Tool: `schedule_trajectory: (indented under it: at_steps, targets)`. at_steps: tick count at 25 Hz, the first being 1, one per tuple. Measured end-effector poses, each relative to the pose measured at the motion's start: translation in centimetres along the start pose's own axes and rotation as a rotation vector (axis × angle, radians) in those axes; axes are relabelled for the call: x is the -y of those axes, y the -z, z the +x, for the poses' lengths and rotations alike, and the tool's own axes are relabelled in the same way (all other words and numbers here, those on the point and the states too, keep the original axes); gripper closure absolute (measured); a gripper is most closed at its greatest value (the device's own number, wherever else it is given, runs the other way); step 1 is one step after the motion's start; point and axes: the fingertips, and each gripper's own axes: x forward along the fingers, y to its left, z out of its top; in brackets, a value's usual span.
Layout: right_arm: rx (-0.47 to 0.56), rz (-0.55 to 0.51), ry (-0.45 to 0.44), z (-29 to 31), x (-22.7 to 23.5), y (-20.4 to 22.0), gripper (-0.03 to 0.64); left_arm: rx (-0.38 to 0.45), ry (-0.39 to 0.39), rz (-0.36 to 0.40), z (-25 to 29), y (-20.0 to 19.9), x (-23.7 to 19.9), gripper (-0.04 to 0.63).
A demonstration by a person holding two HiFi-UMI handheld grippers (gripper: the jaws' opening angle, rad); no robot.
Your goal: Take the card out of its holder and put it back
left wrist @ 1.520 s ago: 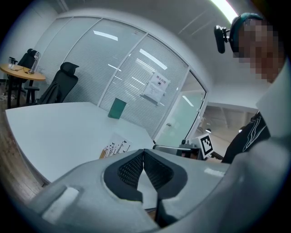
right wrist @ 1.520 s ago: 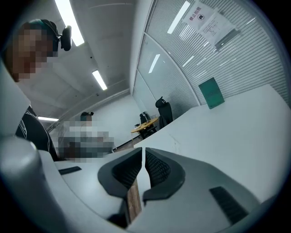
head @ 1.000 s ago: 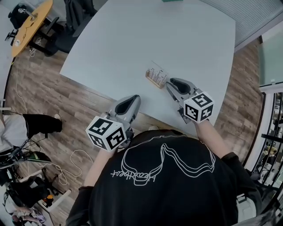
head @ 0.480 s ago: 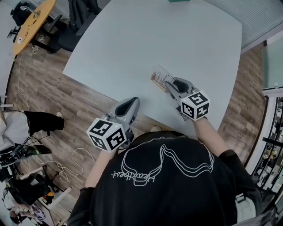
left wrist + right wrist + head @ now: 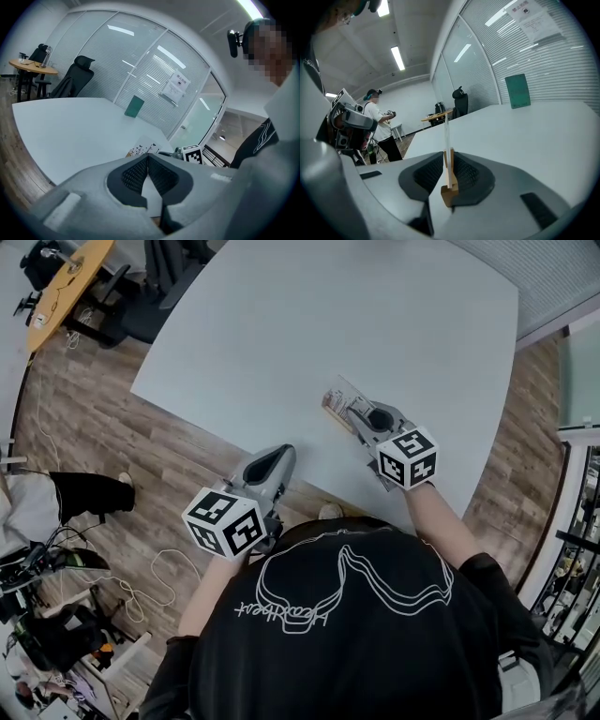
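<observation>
The clear card [image 5: 341,393] stands upright in its small wooden holder [image 5: 332,412] near the front edge of the white table [image 5: 328,315]. My right gripper [image 5: 354,411] reaches the holder from the near side. In the right gripper view the card [image 5: 446,131] shows edge-on between the jaws, the wooden holder [image 5: 448,192] below it. The right gripper [image 5: 447,154] is closing around them, with a thin gap still left on one side. My left gripper [image 5: 284,450] hangs off the table's front edge, and its jaws [image 5: 147,157] meet with nothing between them. The left gripper view also catches the card [image 5: 143,149].
A green book [image 5: 518,91] stands at the table's far side. A round wooden table [image 5: 66,287] and office chairs [image 5: 75,77] stand to the left over wood flooring. A person [image 5: 382,126] stands far off by the glass wall. Cables lie on the floor [image 5: 169,573].
My right gripper has moved forward onto the card holder, so its tips now sit around the card. The left gripper has stayed where it was.
</observation>
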Motion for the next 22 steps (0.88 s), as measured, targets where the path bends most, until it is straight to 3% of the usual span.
schedule_trajectory:
  at_steps: [11,22]
  targets:
    - [0.005,-0.045,0.012,0.2,0.2,0.0,0.591,0.002,0.01,-0.052,0.1,0.1,-0.3,0.581]
    - [0.008,-0.067,0.006,0.4,-0.2,-0.1,0.595,0.009,0.003,-0.046,-0.8,0.0,-0.6,0.581]
